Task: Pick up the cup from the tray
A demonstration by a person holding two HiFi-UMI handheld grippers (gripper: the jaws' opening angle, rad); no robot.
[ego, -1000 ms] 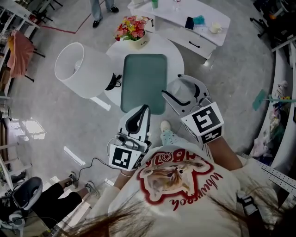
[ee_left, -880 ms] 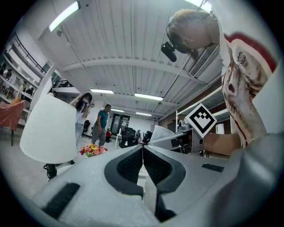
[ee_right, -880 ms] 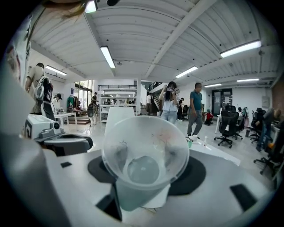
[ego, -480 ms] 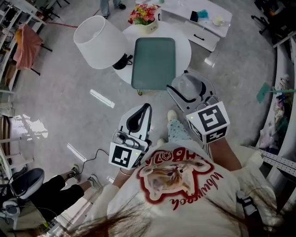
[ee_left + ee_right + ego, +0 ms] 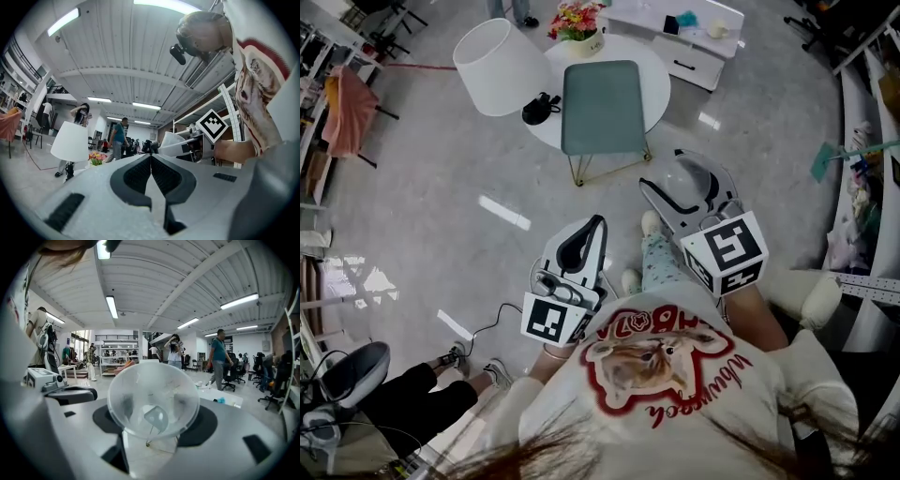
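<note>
Polished grey floor [image 5: 469, 187] fills most of the head view. The round white table [image 5: 664, 80] stands well ahead of me, with the green tray [image 5: 602, 108] lying on it and a white lamp shade [image 5: 497, 66] beside it.

1. Location of the cup. The clear cup [image 5: 153, 397] is not on the tray. It sits between the jaws of the right gripper [image 5: 689, 192], close in front of my body and well apart from the table.

2. State of the right gripper. The jaws are clenched on the cup's wall, one dark pad on each side. The right gripper view looks straight into the open mouth and down to the small base. The cup's long axis therefore runs along the jaws, with the rim toward the camera and the base pointing away.

3. State of the left gripper [image 5: 151, 173]. The jaws are pressed together with nothing between them. It hangs just beside the right gripper, low on my left, and takes no part in the hold.

4. Governing relation. The tray lies forward and slightly left of the held cup. In my judgement the lift off the tray is complete, and any further move belongs to the right gripper alone. Because the cup lies along the jaws and not upright, I would watch that it does not slide out forward.
</note>
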